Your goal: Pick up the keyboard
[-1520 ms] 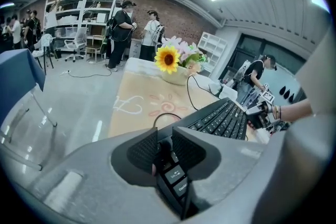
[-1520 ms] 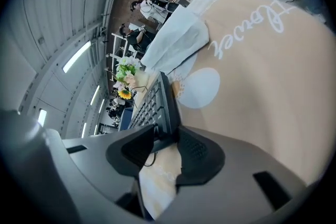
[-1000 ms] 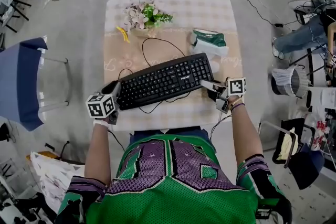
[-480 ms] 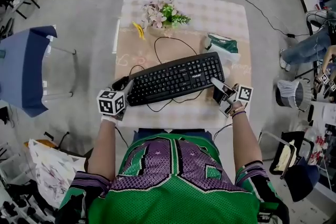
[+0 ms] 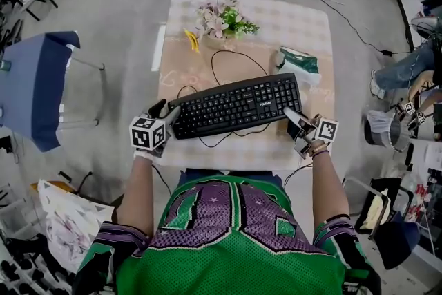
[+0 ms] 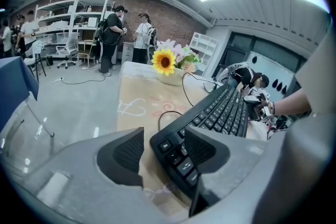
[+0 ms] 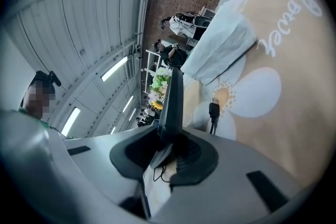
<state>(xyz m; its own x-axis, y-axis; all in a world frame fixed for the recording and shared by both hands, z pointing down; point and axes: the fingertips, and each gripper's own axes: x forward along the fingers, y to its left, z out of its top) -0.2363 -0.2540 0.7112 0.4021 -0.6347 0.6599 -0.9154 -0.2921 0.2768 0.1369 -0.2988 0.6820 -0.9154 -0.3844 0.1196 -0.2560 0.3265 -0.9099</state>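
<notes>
The left gripper point(image 5: 164, 114) point(image 6: 163, 152) is hovering at the table's point(image 5: 304, 14) near left edge with its jaws spread wide, having just been opening; the keyboard's point(image 5: 235, 106) point(image 6: 220, 110) left end is sitting between the pads, neither of which is pressing on it. The keyboard is lying slanted across the table's near half. At its right end, near the right edge, the right gripper point(image 5: 290, 117) point(image 7: 170, 152) is clamping the keyboard's point(image 7: 172, 97) thin edge between its pads, its jaws having just eased apart slightly. Behind the keyboard, a small yellow object point(image 5: 191, 40) and a flower bunch point(image 5: 224, 17) are standing toward the far edge, the black cable point(image 5: 231, 62) is looping mid-table, and a green-and-white bag point(image 5: 298, 64) is lying just beside the keyboard's right end.
</notes>
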